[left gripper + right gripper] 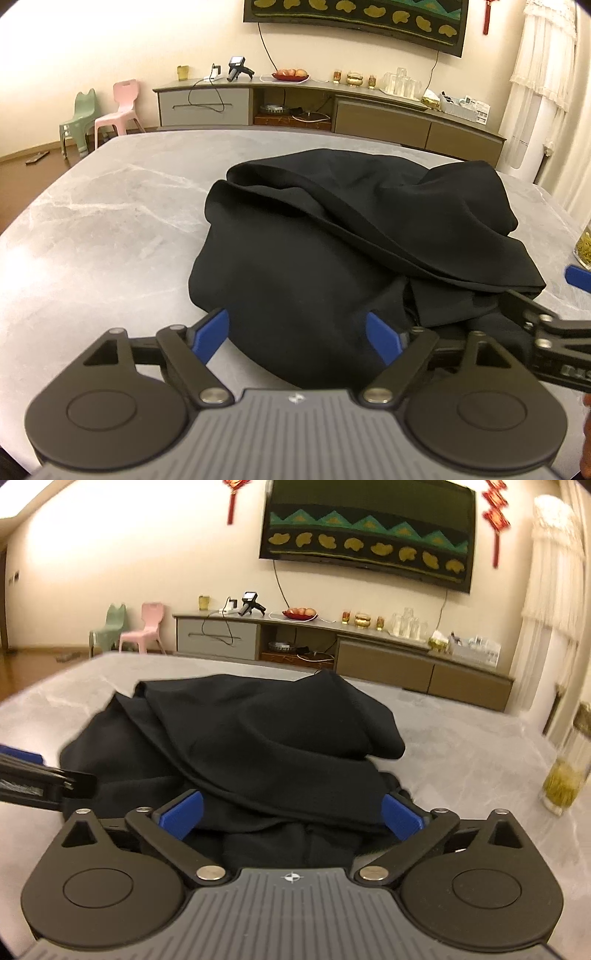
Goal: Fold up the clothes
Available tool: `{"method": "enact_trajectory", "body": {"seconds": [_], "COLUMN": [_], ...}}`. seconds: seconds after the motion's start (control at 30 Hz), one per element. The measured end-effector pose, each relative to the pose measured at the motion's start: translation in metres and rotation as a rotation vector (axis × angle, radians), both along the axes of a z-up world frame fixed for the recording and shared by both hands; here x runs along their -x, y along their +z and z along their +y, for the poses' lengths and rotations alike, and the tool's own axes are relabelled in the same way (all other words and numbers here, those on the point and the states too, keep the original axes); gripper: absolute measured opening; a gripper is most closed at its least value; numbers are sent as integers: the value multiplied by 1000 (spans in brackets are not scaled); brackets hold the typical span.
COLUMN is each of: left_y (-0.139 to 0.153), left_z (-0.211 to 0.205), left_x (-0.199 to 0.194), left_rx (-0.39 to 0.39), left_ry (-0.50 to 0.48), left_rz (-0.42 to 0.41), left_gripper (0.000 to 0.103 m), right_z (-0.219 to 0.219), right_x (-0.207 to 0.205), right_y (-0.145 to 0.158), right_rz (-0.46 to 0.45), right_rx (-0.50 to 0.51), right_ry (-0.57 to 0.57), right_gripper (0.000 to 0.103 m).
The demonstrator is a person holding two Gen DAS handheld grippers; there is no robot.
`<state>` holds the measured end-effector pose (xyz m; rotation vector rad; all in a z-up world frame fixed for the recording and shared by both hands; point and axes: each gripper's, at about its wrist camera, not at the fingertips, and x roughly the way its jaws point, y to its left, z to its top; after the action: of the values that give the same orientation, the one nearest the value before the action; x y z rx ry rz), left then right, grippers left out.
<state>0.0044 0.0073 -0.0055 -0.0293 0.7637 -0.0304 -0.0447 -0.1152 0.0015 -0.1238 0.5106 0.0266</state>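
A black garment (351, 240) lies bunched in loose folds on a grey marble table (110, 221). My left gripper (299, 336) stands open over the garment's near left edge, its blue pads wide apart with cloth lying between them but not pinched. In the left wrist view the right gripper's finger (532, 314) reaches in from the right edge. The garment (258, 738) fills the middle of the right wrist view, and my right gripper (291, 814) is open just over its near edge, nothing pressed between the blue pads. The left gripper's finger (44, 779) shows at the left there.
A glass of yellow-green drink (563, 779) stands on the table at the right, close to the right gripper. Beyond the table are a long low cabinet (332, 107) with small items, a wall-mounted screen (369, 535), two small plastic chairs (99, 110) and a white curtain (543, 74).
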Motion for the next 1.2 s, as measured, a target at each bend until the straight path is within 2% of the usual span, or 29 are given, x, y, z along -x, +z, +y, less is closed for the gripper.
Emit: {"method": "enact_trajectory", "body": {"seconds": [0.1,0.13,0.17,0.2,0.27,0.4,0.47,0.5,0.6,0.67,0.73,0.77,0.8,0.9,0.97,1.03,1.1,1.13,1.17,1.2], "left_y": [-1,-1,-1,-1,-1,-1,-3,-5,-8,-8,-8,-8,-9,-14,-17,-20,-20,-20,-20,-19], "left_z": [1,1,1,1,3,6,7,7,5,3,3,2,2,2,3,4,9,12,15,21], "left_x": [-2,-2,-3,-3,-4,-7,-11,-13,-18,-19,-21,-21,-22,-26,-29,-34,-38,-40,-42,-46], "left_rx": [4,5,6,8,9,15,18,19,20,21,23,23,23,24,23,19,22,23,24,25], "left_ry": [1,0,-2,-6,-4,5,11,13,12,11,4,0,-1,2,3,5,20,28,36,54], "left_rz": [8,9,10,12,12,19,27,34,50,54,57,59,62,75,84,92,87,84,81,75], "left_gripper": [84,84,84,84,84,84,84,84,84,84,84,84,84,84,84,85,86,86,88,89], "right_z": [3,3,1,-1,-13,-54,-77,-86,-103,-110,-109,-106,-104,-103,-98,-90,-81,-77,-74,-76], "right_x": [-24,-34,-44,-53,-64,-57,-55,-61,-85,-91,-86,-82,-78,-77,-86,-102,-116,-122,-128,-132], "right_y": [-11,-15,-19,-20,-5,57,71,64,23,13,27,35,41,52,52,47,40,33,25,19], "right_rz": [45,75,111,137,111,-82,-125,-85,118,168,98,56,23,-7,30,90,146,171,200,224], "right_rx": [70,77,81,88,73,-10,-33,-32,-68,-131,-167,-167,-171,-191,-172,-104,-31,6,31,30], "right_ry": [21,41,60,71,67,-36,-117,-141,-159,-183,-173,-164,-151,-91,-24,54,125,147,164,166], "right_gripper": [99,84,45,14,6,4,3,3,6,8,33,61,80,88,93,98,97,94,68,35]}}
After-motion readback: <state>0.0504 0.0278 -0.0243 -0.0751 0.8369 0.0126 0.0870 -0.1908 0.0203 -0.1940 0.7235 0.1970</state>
